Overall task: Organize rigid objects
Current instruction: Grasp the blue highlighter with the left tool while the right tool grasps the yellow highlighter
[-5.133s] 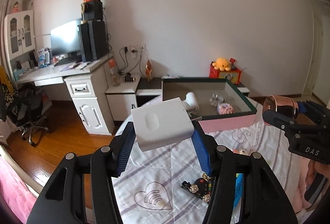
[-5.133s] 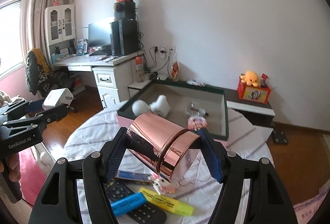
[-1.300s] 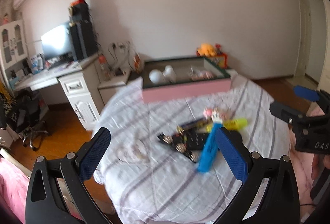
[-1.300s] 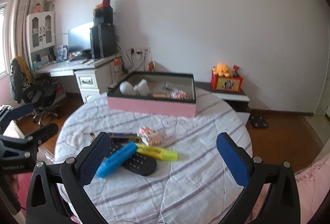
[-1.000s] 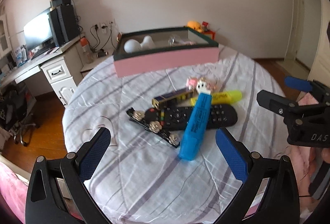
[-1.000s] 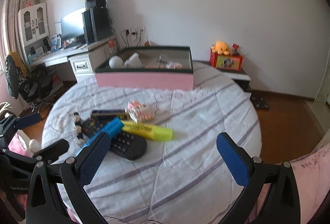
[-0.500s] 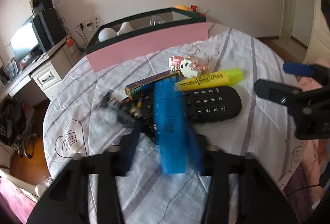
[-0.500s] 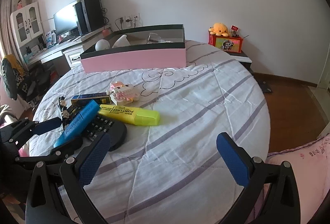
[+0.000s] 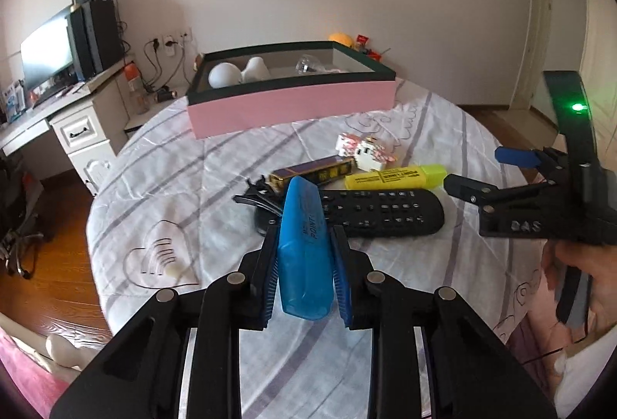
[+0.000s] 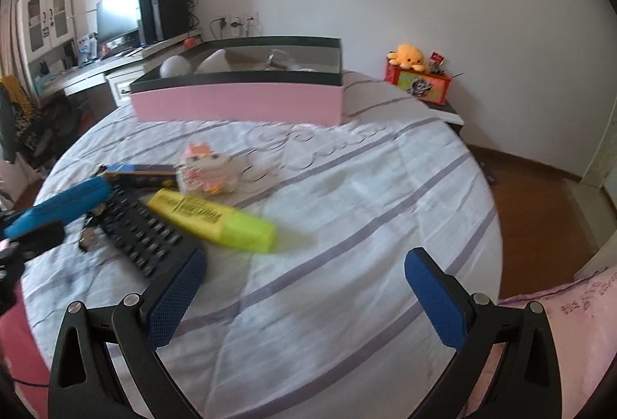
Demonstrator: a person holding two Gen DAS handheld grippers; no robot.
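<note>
The left gripper [image 9: 304,257] is clamping the blue highlighter [image 9: 304,249] lying across the black remote [image 9: 385,212], beside a yellow highlighter [image 10: 216,218], while the right gripper [image 10: 304,288] is hanging wide open, empty.

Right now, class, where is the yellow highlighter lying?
In the right wrist view, the yellow highlighter lies left of centre on the striped cloth, beside the black remote, just in front of the pink toy.

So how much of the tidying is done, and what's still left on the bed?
Some is done: a few white things already sit in the pink box. Right now the left gripper has just closed on the blue marker. The right gripper is open and empty. Left: the yellow marker, the remote, a pink toy, a small dark box and a black clip.
</note>
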